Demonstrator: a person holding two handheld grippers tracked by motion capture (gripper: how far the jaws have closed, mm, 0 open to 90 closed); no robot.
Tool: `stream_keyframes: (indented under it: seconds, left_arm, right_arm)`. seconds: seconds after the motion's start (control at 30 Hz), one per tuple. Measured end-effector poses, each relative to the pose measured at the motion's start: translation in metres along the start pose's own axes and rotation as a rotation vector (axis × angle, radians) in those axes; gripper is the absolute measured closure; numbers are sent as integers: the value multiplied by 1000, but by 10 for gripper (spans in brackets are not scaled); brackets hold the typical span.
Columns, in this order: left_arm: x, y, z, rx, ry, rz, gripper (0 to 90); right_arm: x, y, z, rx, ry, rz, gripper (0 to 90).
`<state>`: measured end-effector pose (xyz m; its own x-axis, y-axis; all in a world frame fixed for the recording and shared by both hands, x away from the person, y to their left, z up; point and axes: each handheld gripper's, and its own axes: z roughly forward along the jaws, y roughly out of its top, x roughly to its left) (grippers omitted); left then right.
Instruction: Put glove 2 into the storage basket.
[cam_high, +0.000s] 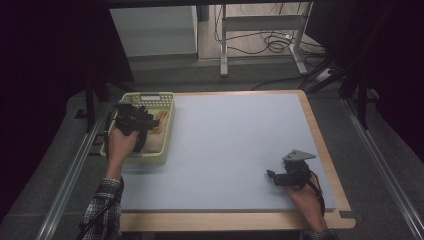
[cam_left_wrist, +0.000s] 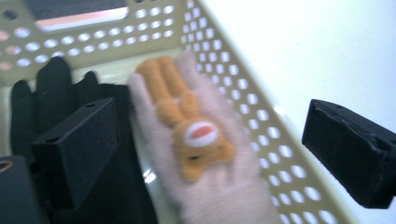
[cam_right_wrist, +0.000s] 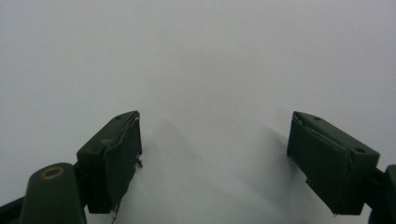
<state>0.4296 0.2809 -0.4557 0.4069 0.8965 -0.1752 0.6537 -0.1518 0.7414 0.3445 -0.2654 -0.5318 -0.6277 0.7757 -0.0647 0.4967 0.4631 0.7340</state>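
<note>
Left gripper hovers open over the glove in the basket at the tabletop's left edge; right gripper rests open near the right edge.

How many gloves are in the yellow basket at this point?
2: a pink glove with an orange bear patch lies against the basket wall, and a black glove lies beside it. More could be hidden underneath.

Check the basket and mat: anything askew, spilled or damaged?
Nothing stands out. The pink glove with its orange bear patch and the black glove lie inside the basket; the left claw is open above them.
</note>
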Motion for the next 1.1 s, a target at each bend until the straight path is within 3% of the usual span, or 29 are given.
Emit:
stream_keyframes:
  seconds: [0.13,0.3,0.4,0.43,0.47,0.6,0.63,0.7,0.73,0.8,1.1]
  left_arm:
    - [-12,1,-2,-2,4,47,31]
    - [-40,2,-5,-10,-40,113,25]
    - [-48,1,-6,-10,-57,127,21]
    - [-59,0,-6,-12,-93,139,20]
    - [-59,0,-6,-12,-93,139,20]
    - [-88,-6,-3,-15,-169,182,18]
    - [-88,-6,-3,-15,-169,182,18]
    - [-106,-12,1,-23,-216,204,17]
    - [-106,-12,1,-23,-216,204,17]
    - [-123,-20,5,-21,-259,219,17]
    - [-155,-47,22,22,-325,262,18]
  right_arm:
    - [0,0,0,0,0,0,175]
    - [0,0,0,2,-2,-1,175]
    - [0,0,0,2,-2,-2,176]
    - [0,0,0,1,-2,-1,176]
    - [0,0,0,1,-2,-1,176]
    - [1,0,0,1,-2,0,176]
    - [1,0,0,1,-2,0,176]
    - [1,0,0,2,-2,0,176]
    - [1,0,0,2,-2,0,176]
    - [1,0,0,1,-3,-2,175]
    - [1,0,0,1,-3,-4,175]
